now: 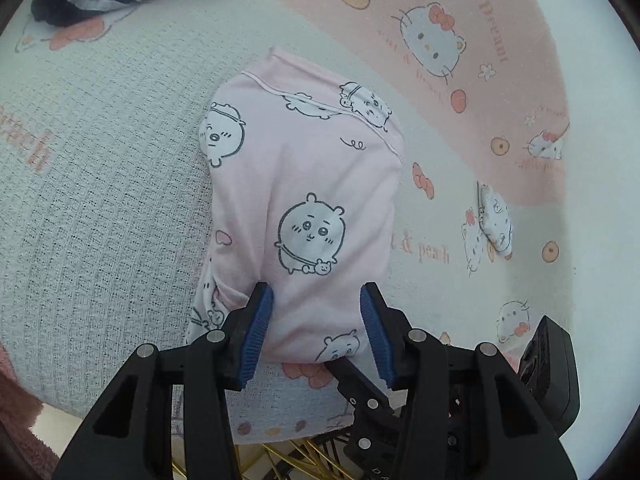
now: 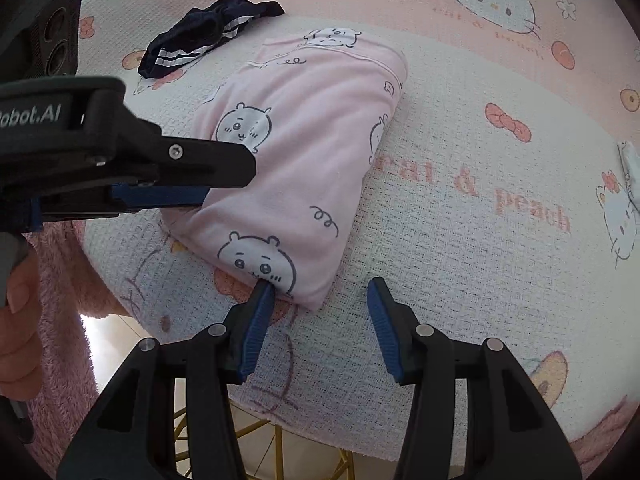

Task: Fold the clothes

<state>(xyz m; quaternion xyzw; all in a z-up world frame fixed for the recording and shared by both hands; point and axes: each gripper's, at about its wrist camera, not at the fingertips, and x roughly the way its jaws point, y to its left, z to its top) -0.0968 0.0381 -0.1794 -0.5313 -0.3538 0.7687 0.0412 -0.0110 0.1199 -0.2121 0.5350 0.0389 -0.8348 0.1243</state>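
Note:
A folded pink garment [image 1: 304, 200] printed with white cartoon animals lies on the blanket-covered table [image 1: 100, 200]. My left gripper [image 1: 318, 308] stands over its near end, jaws apart. The cloth lies smooth between the blue pads, and the left fingertip [image 1: 262, 296] sits at a crease by the edge. In the right wrist view the left gripper [image 2: 228, 184] reaches in from the left onto the garment's [image 2: 304, 140] side. My right gripper [image 2: 320, 300] is open at the garment's near corner. Its left fingertip [image 2: 264, 292] touches the fold edge and its right one is over bare blanket.
A crumpled dark navy garment with white stripes [image 2: 208, 36] lies beyond the pink one. A small white folded piece [image 1: 496, 220] sits to the right. A hand [image 2: 16, 300] in a fuzzy pink sleeve holds the left gripper. Gold wire legs [image 2: 256, 432] show below the table's near edge.

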